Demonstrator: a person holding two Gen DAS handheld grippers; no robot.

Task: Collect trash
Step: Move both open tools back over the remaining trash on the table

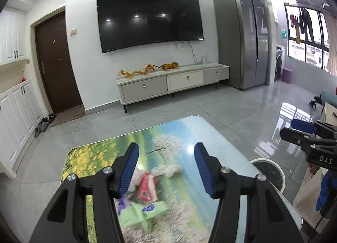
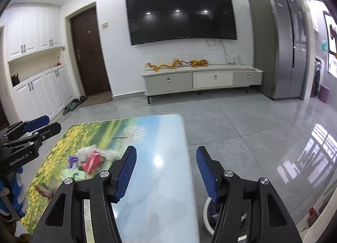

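- While both tools hung above the bench (image 1: pixel 179 129), the left tongs (image 1: pixel 166 169) stood wide open and held nothing; the right tongs (image 2: pixel 166 171) were equally spread and empty.
- Trash lay directly beneath and between the left tongs' fingers: a red wrapper (image 1: pixel 146 188), a green packet (image 1: pixel 145 213), white crumpled tissue (image 1: pixel 166 169) just ahead, and a purple scrap (image 1: pixel 122 204) by the left finger.
- From the right tongs, the same heap sat off to the left, and the round white bin (image 2: pixel 207 215) stood on the floor just under the right finger.
- Judging by this, the left tongs would do best to drop straight down over one piece, probably the red wrapper, and close on it alone.
- Glossy and printed with a landscape, the bench top looked slippery, so thin pieces might slide.
- Beyond the tongs were a grey tiled floor (image 2: pixel 231 116), a wall-mounted television (image 2: pixel 181 13) and a low cabinet (image 2: pixel 202 80).
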